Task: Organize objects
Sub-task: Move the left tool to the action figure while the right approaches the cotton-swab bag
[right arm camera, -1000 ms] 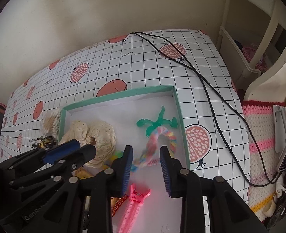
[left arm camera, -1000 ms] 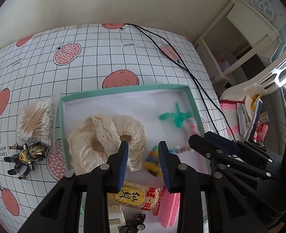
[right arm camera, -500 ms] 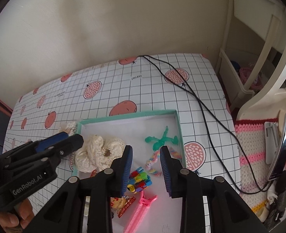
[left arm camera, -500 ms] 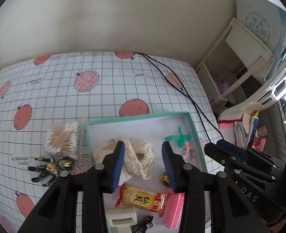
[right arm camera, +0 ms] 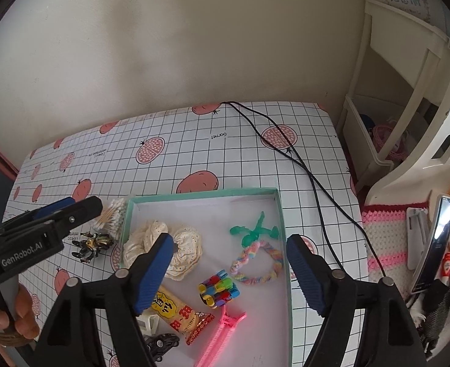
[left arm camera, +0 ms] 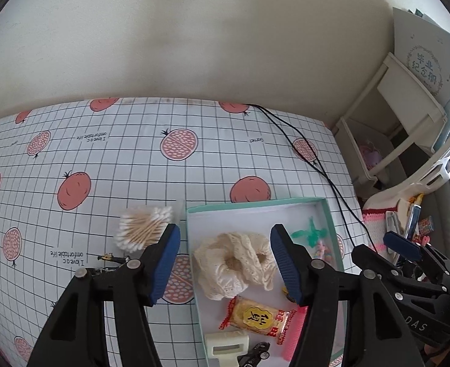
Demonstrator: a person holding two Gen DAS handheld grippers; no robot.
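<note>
Your left gripper (left arm camera: pixel 225 260) and right gripper (right arm camera: pixel 231 270) hover with jaws released, empty, above the green-rimmed tray (right arm camera: pixel 281 214) on the desk (left arm camera: pixel 133 165).

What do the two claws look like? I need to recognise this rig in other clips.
Both claws, left and right, are black plastic with silver rivets and ribbed blue pads. The left body reads GenRobot.AI in white; the right one shows "DAS".

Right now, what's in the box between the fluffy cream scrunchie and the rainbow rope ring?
Nothing. The right wrist view shows bare white box floor between the cream scrunchie and the rainbow rope ring. The colourful block toy sits nearer the camera.
</note>
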